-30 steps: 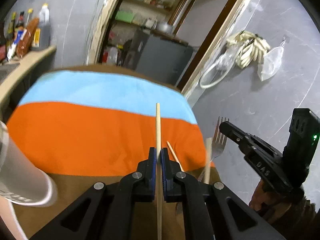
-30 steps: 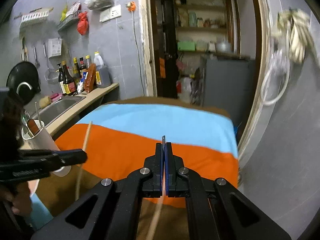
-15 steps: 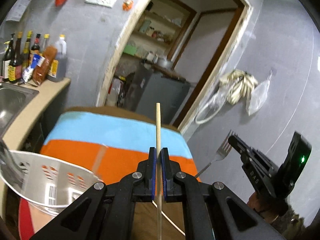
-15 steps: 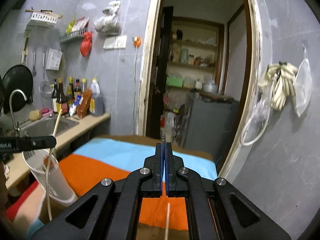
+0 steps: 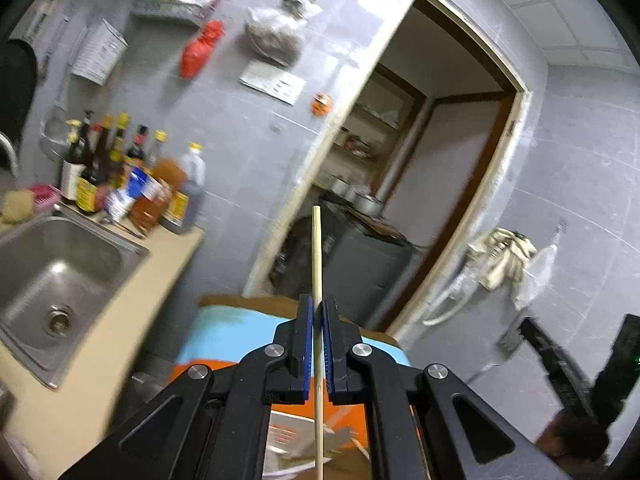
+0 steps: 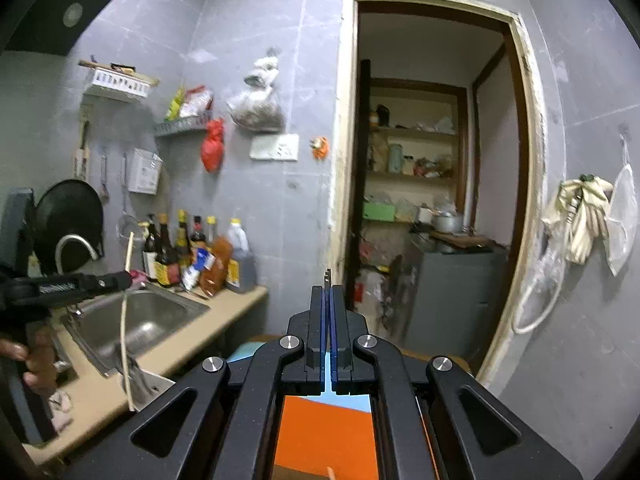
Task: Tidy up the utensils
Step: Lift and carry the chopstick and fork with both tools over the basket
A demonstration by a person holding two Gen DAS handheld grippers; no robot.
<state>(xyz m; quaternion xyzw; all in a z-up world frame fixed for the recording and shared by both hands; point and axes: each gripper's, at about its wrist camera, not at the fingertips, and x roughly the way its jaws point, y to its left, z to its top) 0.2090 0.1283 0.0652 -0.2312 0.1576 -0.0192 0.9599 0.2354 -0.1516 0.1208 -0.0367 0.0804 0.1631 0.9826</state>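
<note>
My left gripper (image 5: 317, 312) is shut on a thin wooden chopstick (image 5: 317, 248) that stands up between its blue pads. In the right wrist view the left gripper (image 6: 127, 277) is at the left over the sink, with the chopstick (image 6: 125, 320) hanging through it. My right gripper (image 6: 328, 292) is shut on a metal fork, whose tines (image 6: 328, 276) just peek above the pads. The left wrist view shows the right gripper (image 5: 560, 364) blurred at the right with the fork (image 5: 505, 346). A white slotted utensil holder (image 5: 288, 440) lies low, partly hidden behind the left fingers.
A steel sink (image 5: 52, 280) sits in a beige counter (image 6: 224, 312) at the left, with sauce bottles (image 5: 120, 184) behind it. The table's orange and blue cloth (image 6: 324, 432) lies below. A doorway with a grey cabinet (image 6: 452, 292) is ahead. A hand (image 6: 36, 360) holds the left gripper.
Both grippers have risen and tipped upward, so the views swing from the cloth to the wall and doorway. The holder has slid to the bottom of the left view. Both grips are unchanged.
</note>
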